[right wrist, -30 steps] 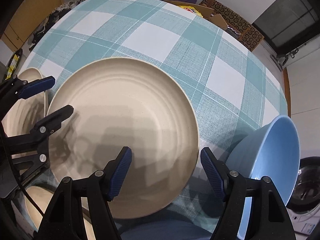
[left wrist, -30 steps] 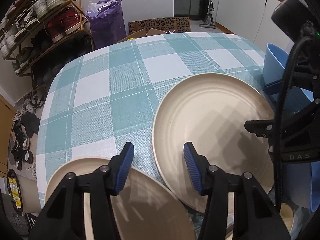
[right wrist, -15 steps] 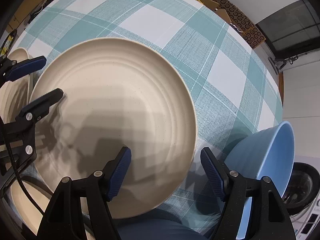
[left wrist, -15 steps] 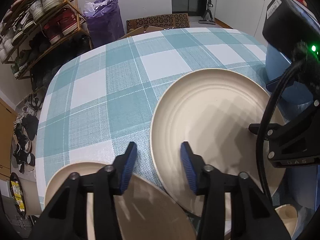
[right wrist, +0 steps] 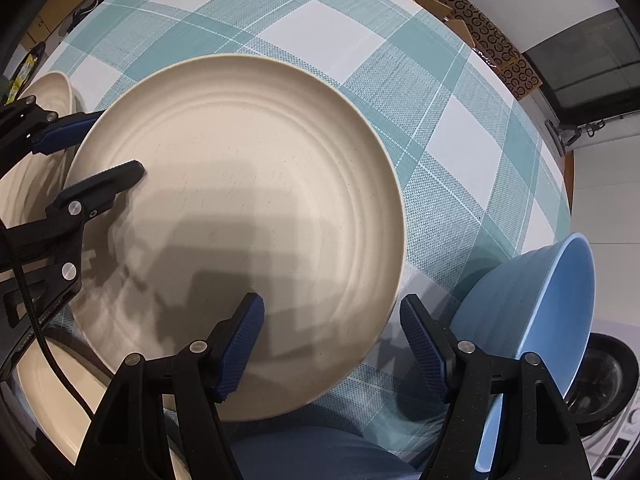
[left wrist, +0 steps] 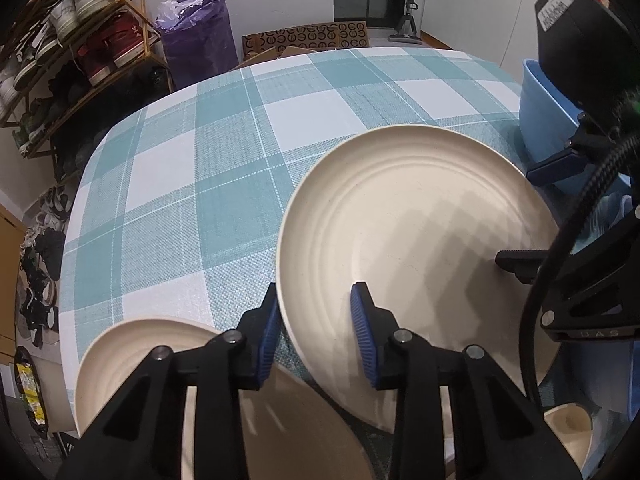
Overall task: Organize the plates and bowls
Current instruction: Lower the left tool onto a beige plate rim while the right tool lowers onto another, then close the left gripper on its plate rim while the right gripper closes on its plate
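A large cream plate (left wrist: 416, 240) (right wrist: 240, 208) lies on the checked tablecloth (left wrist: 192, 184). My left gripper (left wrist: 316, 336) (right wrist: 118, 142) straddles its left rim. Its jaws are closing, and a gap still shows between the pads and the rim. My right gripper (right wrist: 332, 344) (left wrist: 536, 212) straddles the plate's near right rim. Its jaws are also closing a little and stand wide, not pressing. A second cream plate (left wrist: 140, 360) (right wrist: 40, 120) lies just left of the big one. A light blue bowl (right wrist: 540, 320) (left wrist: 548, 120) stands tilted at the right.
Another cream dish (right wrist: 48, 392) and a small cream cup (left wrist: 568, 428) sit near the front edge, beside a dark blue dish (right wrist: 320, 452). Beyond the table are a shoe rack (left wrist: 80, 40), a purple bag (left wrist: 196, 36) and a cardboard box (left wrist: 280, 52). A washing machine (right wrist: 608, 380) is at the right.
The left jaws have narrowed around the big plate's left rim. The right jaws have narrowed slightly, and the right view has rolled a little. The plates and bowl have not moved.
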Action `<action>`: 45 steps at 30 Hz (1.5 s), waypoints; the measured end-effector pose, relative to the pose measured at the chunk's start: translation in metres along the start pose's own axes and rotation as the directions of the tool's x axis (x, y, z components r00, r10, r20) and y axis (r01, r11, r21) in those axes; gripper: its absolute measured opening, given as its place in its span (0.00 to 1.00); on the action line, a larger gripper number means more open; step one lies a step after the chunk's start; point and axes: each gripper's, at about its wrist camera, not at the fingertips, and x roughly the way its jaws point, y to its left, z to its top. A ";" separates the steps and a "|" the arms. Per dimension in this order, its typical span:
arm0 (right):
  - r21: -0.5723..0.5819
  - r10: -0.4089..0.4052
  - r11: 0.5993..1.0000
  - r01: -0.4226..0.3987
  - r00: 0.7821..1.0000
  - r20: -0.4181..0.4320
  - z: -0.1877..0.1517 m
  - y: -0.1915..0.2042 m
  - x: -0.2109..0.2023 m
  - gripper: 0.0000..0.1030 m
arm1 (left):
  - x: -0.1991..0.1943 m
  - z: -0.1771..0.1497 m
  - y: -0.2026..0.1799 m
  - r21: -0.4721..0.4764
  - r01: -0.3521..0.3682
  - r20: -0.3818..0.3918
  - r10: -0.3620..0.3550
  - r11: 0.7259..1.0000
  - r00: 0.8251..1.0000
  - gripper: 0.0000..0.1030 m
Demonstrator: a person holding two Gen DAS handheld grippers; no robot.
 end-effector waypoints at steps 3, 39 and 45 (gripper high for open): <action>0.019 0.002 1.000 -0.002 1.000 0.017 0.000 0.001 -0.001 0.67 | 0.000 0.000 0.002 -0.015 -0.008 0.006 0.008 1.000 1.000 0.29; 0.048 -0.037 0.998 0.036 0.999 0.019 0.002 -0.010 0.002 0.57 | 0.002 0.000 0.001 -0.037 -0.004 -0.001 0.004 0.999 1.000 0.29; 0.070 -0.007 0.998 0.004 0.999 0.049 0.006 -0.009 0.000 0.57 | 0.002 0.002 0.011 -0.070 -0.025 0.001 0.025 0.997 1.000 0.29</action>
